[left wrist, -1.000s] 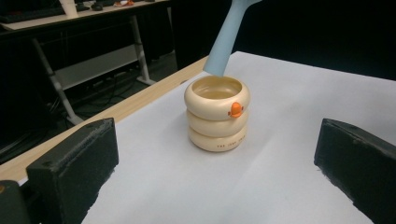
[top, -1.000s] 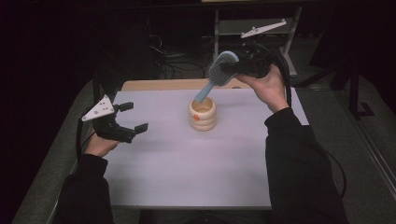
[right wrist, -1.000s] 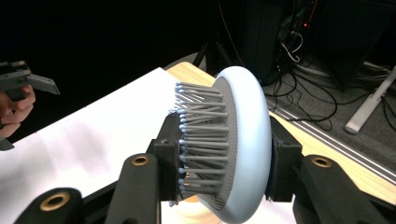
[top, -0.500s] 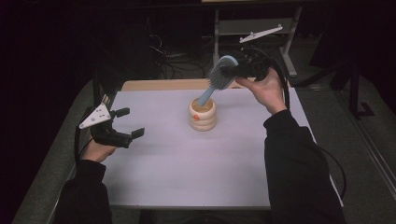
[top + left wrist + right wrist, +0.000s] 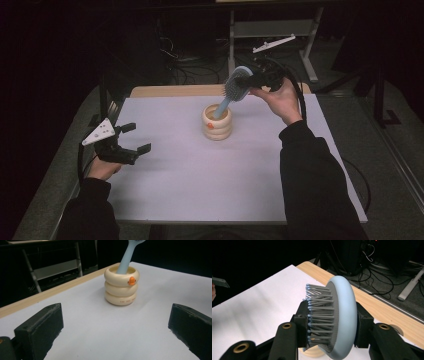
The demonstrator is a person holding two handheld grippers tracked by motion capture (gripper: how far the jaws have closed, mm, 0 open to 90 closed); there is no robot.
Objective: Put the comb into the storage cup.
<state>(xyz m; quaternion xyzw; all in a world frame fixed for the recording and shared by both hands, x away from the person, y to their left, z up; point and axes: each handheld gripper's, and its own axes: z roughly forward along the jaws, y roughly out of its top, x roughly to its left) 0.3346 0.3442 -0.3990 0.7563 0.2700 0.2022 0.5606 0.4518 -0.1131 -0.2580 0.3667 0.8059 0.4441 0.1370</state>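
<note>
Firmly, the jaws of the right gripper [image 5: 332, 337] were pressed on the head of a pale blue hairbrush [image 5: 337, 317], one pad against the bristle side and the other against the smooth rounded back. In the high view that right gripper [image 5: 250, 80] was held above the far part of the worktop [image 5: 200, 175], with the person's right hand [image 5: 280, 100] wrapped round its body and a black cable looping from it. The hairbrush [image 5: 231, 90] slanted down from the jaws, and its handle ran into the mouth of a cream holder [image 5: 217, 122] shaped like three stacked rings, with a small orange mark at its rim. Whether the handle's tip touched the bottom of the holder could not be told. The holder stood upright near the middle of the worktop, somewhat toward the far edge. Seen from the left gripper view, the holder [image 5: 121, 286] carried the orange mark on its top ring and the blue handle [image 5: 126, 256] leaned out of it. The left gripper [image 5: 131, 137] lay well apart from the holder, low over the left side of the worktop, its jaws spread wide with nothing between them, and the left hand [image 5: 102, 167] held it from behind. A pale wooden strip [image 5: 170, 91] bordered the far edge of the worktop.
</note>
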